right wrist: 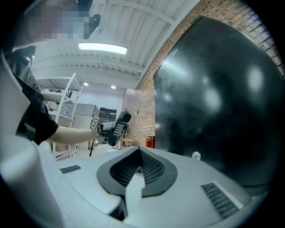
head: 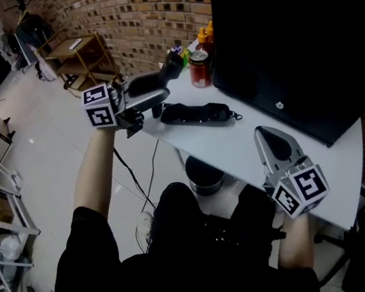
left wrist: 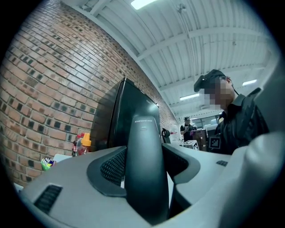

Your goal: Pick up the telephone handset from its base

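My left gripper [head: 160, 90] is shut on the black telephone handset [head: 171, 67] and holds it in the air, tilted, above the table's left end. Below it on the white table [head: 243, 150] lies the black base [head: 195, 113], apart from the handset. The left gripper view shows the handset [left wrist: 143, 164] upright between both pads, which press its sides. From the right gripper view the held handset [right wrist: 119, 124] appears far off at the left. My right gripper [head: 266, 135] rests level over the table's near edge; its jaws are shut with nothing between them [right wrist: 133, 180].
A large black monitor [head: 302, 39] fills the table's back right. A red can [head: 199, 68] and orange-capped bottles [head: 206, 35] stand by the brick wall. A dark bin [head: 203, 173] sits under the table, and a wooden cart [head: 80, 55] stands across the floor.
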The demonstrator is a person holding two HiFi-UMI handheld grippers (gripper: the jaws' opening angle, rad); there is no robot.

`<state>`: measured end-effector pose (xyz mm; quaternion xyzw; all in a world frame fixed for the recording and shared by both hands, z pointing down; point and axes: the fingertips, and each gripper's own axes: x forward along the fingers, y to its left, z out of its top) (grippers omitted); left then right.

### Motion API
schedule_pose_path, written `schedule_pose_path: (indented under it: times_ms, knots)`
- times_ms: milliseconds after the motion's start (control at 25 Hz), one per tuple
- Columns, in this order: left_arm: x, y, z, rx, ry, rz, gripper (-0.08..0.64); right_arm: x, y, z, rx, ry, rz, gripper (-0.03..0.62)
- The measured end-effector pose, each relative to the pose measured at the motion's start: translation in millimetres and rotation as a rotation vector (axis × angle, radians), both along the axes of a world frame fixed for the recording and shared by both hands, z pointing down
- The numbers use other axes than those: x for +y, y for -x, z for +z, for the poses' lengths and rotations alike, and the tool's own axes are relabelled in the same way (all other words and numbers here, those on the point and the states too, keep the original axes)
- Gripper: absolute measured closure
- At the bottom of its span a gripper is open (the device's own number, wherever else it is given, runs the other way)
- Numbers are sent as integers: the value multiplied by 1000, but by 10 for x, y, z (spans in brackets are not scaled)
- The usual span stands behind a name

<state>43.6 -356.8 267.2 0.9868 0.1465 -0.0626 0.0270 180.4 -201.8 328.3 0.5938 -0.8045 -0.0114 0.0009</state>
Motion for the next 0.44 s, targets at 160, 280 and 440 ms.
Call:
schedule_pose_path:
  times_ms: [160, 280, 440]
  knots:
    - [22, -73, 92, -46, -31, 0, 302, -10, -12, 11, -5, -3, -9, 583]
    - [37, -105, 117, -58, -37, 8, 302, -24, 2, 34, -8, -8, -17, 584]
    - [112, -147, 116, -95, -62, 22, 302, 45, 54, 41, -4, 3, -18, 583]
